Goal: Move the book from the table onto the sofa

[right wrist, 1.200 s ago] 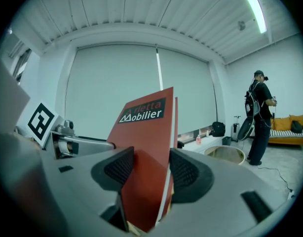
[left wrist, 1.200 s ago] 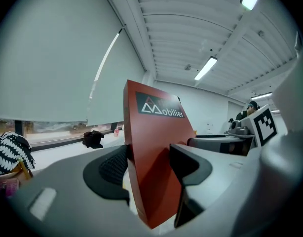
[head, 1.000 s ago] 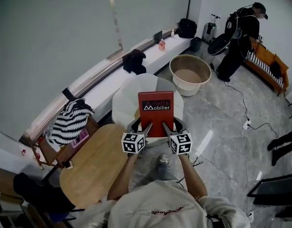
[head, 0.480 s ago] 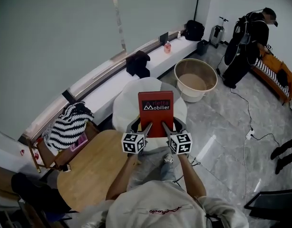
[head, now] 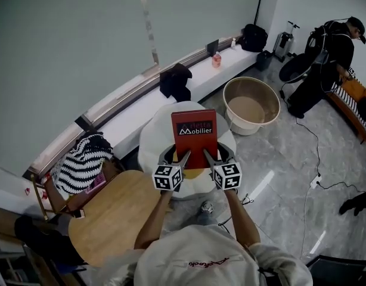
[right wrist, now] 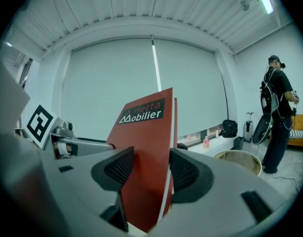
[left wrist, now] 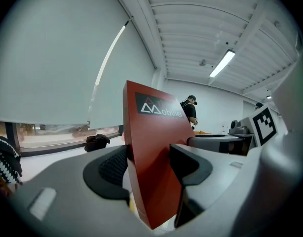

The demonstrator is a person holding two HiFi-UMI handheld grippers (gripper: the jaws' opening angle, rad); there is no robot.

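Note:
A red book (head: 195,137) with a dark title band is held up above the round white table (head: 154,137). My left gripper (head: 182,158) is shut on its lower left edge, my right gripper (head: 208,157) on its lower right edge. In the left gripper view the red book (left wrist: 154,167) stands edge-on between the black pads (left wrist: 114,166). The right gripper view shows the book's cover (right wrist: 144,147) clamped between both pads (right wrist: 187,172). I cannot make out a sofa for certain.
A round wooden table (head: 114,210) is at my left, beside a striped bundle (head: 81,158) on a chair. A beige tub (head: 250,105) stands on the floor ahead right. A window ledge (head: 141,97) with dark cloth runs behind. A person (head: 329,52) stands far right.
The view has shifted: the tub and the standing person slid toward the right and farther off. The book stays in both grippers, lifted slightly higher in view.

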